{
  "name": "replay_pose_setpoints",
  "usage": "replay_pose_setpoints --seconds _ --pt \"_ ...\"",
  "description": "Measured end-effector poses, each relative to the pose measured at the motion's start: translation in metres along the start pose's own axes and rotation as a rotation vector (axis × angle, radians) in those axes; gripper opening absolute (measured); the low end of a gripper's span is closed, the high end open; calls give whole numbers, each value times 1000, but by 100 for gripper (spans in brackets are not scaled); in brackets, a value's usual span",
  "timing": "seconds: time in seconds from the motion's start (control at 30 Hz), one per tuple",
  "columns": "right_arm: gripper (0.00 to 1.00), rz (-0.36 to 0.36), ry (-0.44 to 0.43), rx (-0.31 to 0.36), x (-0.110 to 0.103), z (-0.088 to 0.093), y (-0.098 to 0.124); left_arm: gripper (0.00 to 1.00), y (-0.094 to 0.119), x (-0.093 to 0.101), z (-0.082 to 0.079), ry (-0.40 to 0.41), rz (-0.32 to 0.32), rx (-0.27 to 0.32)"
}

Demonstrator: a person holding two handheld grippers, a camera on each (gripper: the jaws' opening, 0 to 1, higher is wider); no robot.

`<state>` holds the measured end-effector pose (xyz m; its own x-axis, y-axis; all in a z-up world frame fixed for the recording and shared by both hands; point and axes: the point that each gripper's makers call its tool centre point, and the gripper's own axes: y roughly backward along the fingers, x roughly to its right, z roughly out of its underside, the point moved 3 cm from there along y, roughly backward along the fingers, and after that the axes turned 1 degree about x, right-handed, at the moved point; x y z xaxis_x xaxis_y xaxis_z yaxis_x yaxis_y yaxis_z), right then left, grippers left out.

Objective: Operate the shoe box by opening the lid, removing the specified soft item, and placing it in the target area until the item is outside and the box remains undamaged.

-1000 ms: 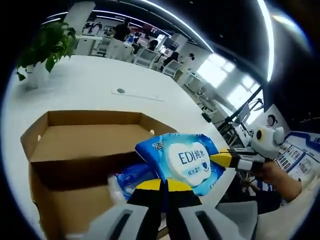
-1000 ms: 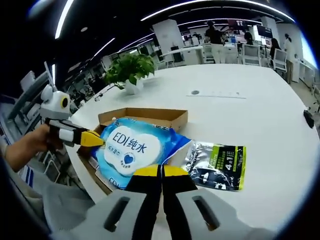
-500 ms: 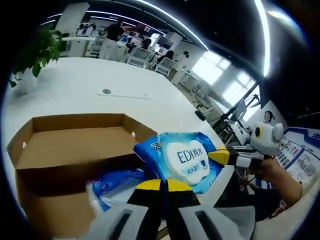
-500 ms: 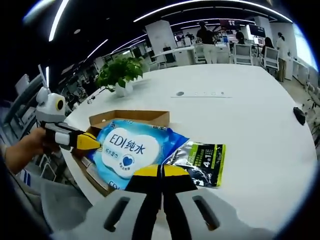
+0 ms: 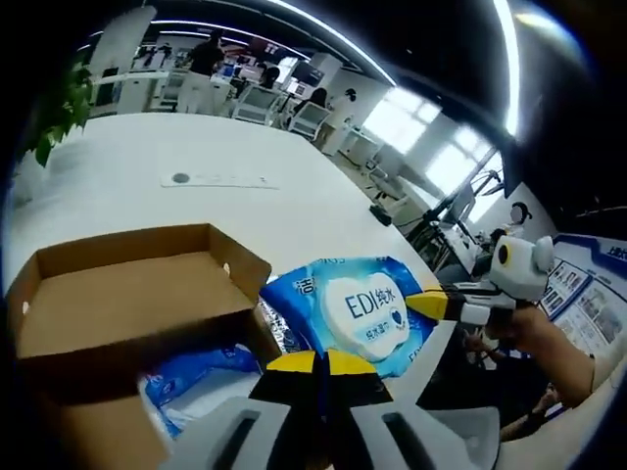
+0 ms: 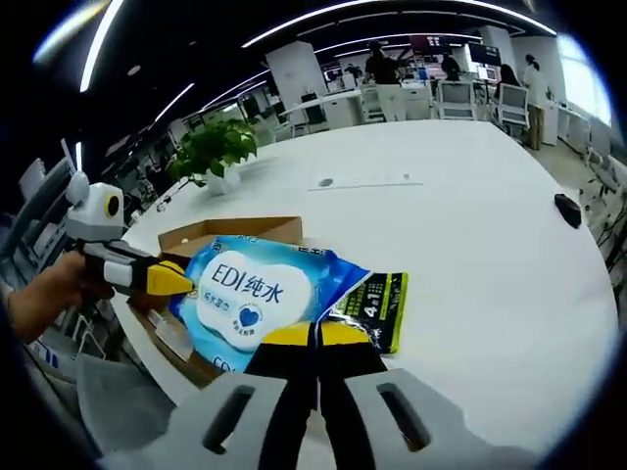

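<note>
The right gripper (image 6: pixel 316 336) pinches one edge of the blue wipes pack (image 6: pixel 257 294) with its jaws closed, while the left gripper (image 6: pixel 168 281) grips the opposite edge. The pack hangs over the open cardboard box (image 6: pixel 227 233) on the white table (image 6: pixel 470 255), just beside a black-and-green sachet (image 6: pixel 370 308) (partly hidden behind it).

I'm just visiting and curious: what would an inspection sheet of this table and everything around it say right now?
Surface: white table, mostly bare.
Job's things: open cardboard shoe box; blue wipes pack held up between both grippers; another blue pack inside the box.
Clutter: silver-green sachet beside the box; dark object near the table edge.
Grippers: left gripper and right gripper both shut on the wipes pack.
Cables: nothing seen.
Surroundings: potted plant, office desks, chairs, people standing far off.
</note>
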<state>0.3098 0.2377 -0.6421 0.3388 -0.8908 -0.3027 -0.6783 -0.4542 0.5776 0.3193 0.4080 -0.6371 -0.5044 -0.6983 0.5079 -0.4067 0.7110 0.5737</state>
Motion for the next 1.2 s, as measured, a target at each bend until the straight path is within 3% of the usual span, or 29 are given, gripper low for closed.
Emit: replay_pose_setpoints --seconds 0.8,1.07,1.2 --pt "0 61 -18 -31 54 6 -20 0 -54 6 -5 -36 -16 -86" --pt "0 61 -11 -34 67 9 -37 0 -68 0 -8 -23 -54 -99" --pt "0 49 -26 -32 73 10 -50 0 -71 -3 -10 -61 -90 -114"
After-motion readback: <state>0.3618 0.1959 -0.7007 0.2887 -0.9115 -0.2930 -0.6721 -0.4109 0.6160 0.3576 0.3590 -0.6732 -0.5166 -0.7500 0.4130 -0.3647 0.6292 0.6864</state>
